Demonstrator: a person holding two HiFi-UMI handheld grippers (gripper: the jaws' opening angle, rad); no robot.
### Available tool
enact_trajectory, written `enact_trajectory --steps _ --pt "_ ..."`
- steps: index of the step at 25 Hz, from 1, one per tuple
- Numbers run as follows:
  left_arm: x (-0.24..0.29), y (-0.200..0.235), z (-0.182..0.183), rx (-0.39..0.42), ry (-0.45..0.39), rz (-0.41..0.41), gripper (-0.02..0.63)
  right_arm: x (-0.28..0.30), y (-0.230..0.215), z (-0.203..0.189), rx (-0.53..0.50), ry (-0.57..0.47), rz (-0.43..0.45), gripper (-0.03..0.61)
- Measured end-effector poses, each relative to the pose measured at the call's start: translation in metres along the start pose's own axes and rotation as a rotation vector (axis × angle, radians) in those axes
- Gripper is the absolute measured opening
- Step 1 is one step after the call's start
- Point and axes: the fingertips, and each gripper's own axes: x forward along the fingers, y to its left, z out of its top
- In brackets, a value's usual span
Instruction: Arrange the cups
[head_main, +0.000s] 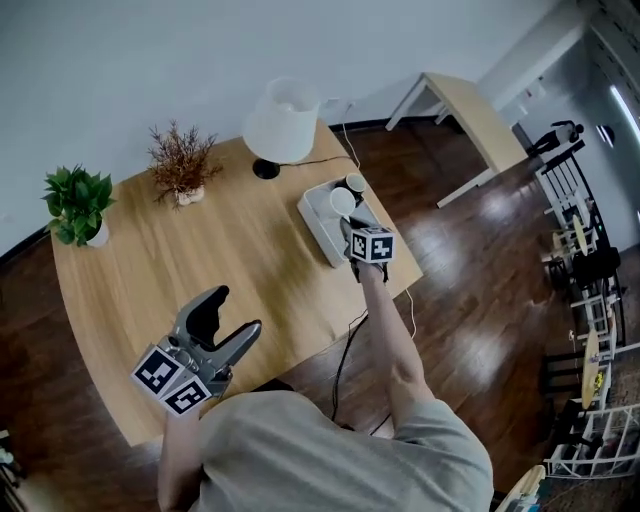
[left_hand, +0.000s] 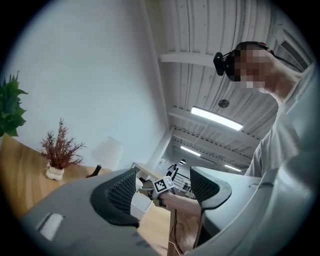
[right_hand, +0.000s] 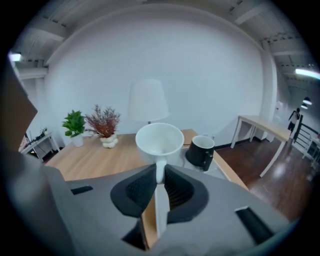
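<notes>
A white cup (right_hand: 159, 140) hangs by its handle between the jaws of my right gripper (right_hand: 159, 181), which is shut on it. In the head view that gripper (head_main: 348, 226) holds the white cup (head_main: 342, 200) over a white tray (head_main: 316, 228) at the table's right edge. A black cup (right_hand: 200, 151) stands on the tray just right of the white one, and in the head view the black cup (head_main: 356, 183) is at the tray's far end. My left gripper (head_main: 228, 318) is open and empty above the table's near side. Between its jaws (left_hand: 162, 192) I see the right gripper's marker cube (left_hand: 163, 184).
On the wooden table (head_main: 200, 260) stand a white lamp (head_main: 282, 122), a dried red plant (head_main: 182, 162) and a green potted plant (head_main: 80, 205), all along the far side. A cable (head_main: 345, 345) hangs off the near right edge. A second table (head_main: 475, 120) stands beyond on the dark floor.
</notes>
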Motion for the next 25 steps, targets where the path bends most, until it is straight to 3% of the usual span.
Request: enact_trajectory --steps 7,14,16,17,18,21,22,25 --pt "-0.023 0.013 0.01 0.023 -0.05 0.126 0.331 0.076 -0.04 -0.001 -0.108 0.218 -0.095 0.066" --pt "-0.043 0.022 0.021 0.023 -0.104 0.18 0.331 0.08 -0.034 -0.002 -0.089 0.189 -0.099 0.067" --pt "-0.042 0.02 0.022 0.024 -0.107 0.17 0.331 0.076 -0.038 -0.007 -0.095 0.198 -0.127 0.104" --pt "-0.041 0.018 0.022 0.026 -0.107 0.162 0.331 0.071 -0.039 -0.009 -0.076 0.197 -0.136 0.168" --pt "-0.04 0.016 0.022 0.028 -0.106 0.153 0.331 0.064 -0.038 -0.013 -0.041 0.189 -0.136 0.172" --pt "-0.037 0.01 0.024 0.03 -0.103 0.122 0.331 0.027 -0.02 -0.027 0.083 0.112 -0.074 0.156" --pt "-0.035 0.008 0.024 0.028 -0.103 0.11 0.331 0.009 -0.002 -0.029 0.113 0.061 -0.021 0.111" --pt "-0.027 0.001 0.026 0.017 -0.104 0.063 0.331 -0.057 0.078 -0.018 0.121 -0.125 0.193 0.088"
